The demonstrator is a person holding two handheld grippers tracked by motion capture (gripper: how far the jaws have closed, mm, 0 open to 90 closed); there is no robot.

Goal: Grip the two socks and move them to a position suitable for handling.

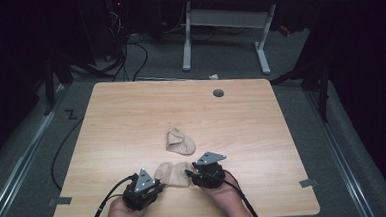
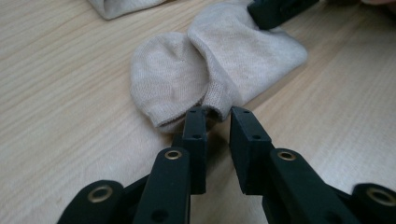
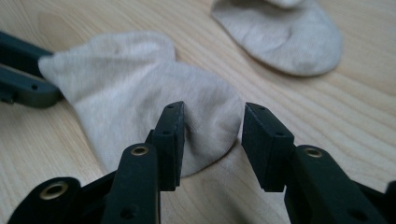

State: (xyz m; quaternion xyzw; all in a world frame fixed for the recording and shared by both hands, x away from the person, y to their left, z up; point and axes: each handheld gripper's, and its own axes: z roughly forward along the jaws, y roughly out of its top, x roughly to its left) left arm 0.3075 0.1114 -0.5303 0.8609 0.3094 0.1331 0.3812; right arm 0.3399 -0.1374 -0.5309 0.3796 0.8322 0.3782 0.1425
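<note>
Two beige socks lie on the wooden table [image 1: 131, 116]. The near sock [image 1: 174, 173] [image 2: 224, 65] [image 3: 135, 88] lies folded between my two grippers. My left gripper [image 1: 159, 184] [image 2: 219, 114] sits at its cuff edge, jaws a narrow gap apart, with the cuff corner just at the tips. My right gripper [image 1: 189, 174] [image 3: 212, 114] stands open over the sock's rounded opposite end, one jaw on the fabric and the other on bare wood. The second sock [image 1: 180, 141] [image 3: 285, 32] lies crumpled a little farther away, untouched.
A round grommet hole [image 1: 218, 93] sits near the table's far edge. Beyond it stand the white legs of a desk [image 1: 224, 31], with cables [image 1: 128, 57] on the grey floor. Bare wood spreads on both sides of the socks.
</note>
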